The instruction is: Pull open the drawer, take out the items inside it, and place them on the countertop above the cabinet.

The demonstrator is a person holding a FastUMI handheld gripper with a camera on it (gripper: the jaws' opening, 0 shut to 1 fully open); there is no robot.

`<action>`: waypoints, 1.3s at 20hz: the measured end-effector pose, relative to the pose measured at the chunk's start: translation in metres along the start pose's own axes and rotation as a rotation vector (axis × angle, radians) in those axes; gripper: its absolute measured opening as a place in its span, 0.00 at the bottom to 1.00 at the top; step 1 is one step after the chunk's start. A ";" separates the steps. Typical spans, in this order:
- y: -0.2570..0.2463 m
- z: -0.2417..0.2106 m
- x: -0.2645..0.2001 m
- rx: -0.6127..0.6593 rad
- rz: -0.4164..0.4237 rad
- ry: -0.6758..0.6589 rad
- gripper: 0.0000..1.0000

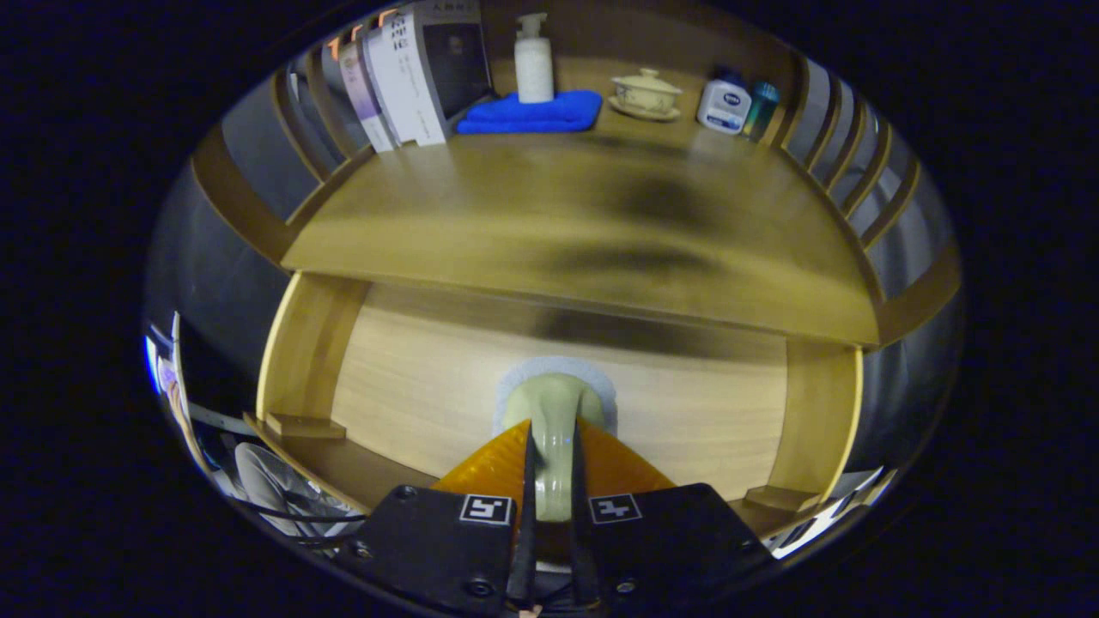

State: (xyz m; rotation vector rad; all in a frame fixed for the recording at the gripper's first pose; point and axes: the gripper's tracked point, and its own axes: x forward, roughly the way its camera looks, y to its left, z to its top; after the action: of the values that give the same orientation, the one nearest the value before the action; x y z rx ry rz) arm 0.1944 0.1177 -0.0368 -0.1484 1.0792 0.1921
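Note:
The drawer front (412,386) is a pale wood panel under the cabinet's countertop (515,215). A pale green handle (554,403) sticks out of its middle, backed by a light grey plate (601,382). My gripper (551,442) is shut on this handle, with the orange fingers (489,468) pressing on it from both sides. The drawer's inside is hidden, and so is anything in it. A dark shadow lies along the panel's top edge, just under the countertop.
At the back of the countertop stand several books (403,77), a white pump bottle (533,64) on a folded blue cloth (532,113), a lidded tea bowl on a saucer (646,93), a white jar (724,105) and a teal bottle (761,110). Slatted wooden rails (859,172) line both sides.

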 end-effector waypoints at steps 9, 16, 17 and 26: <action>-0.023 0.067 -0.059 0.041 -0.025 -0.120 0.19; -0.043 0.134 -0.039 0.139 -0.037 -0.092 0.19; -0.041 0.142 -0.034 0.146 -0.038 -0.079 0.20; -0.048 0.169 0.000 0.157 -0.054 -0.042 0.20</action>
State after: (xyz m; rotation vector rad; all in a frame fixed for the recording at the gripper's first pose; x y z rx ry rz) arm 0.3510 0.1072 0.0427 -0.0322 1.0434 0.0606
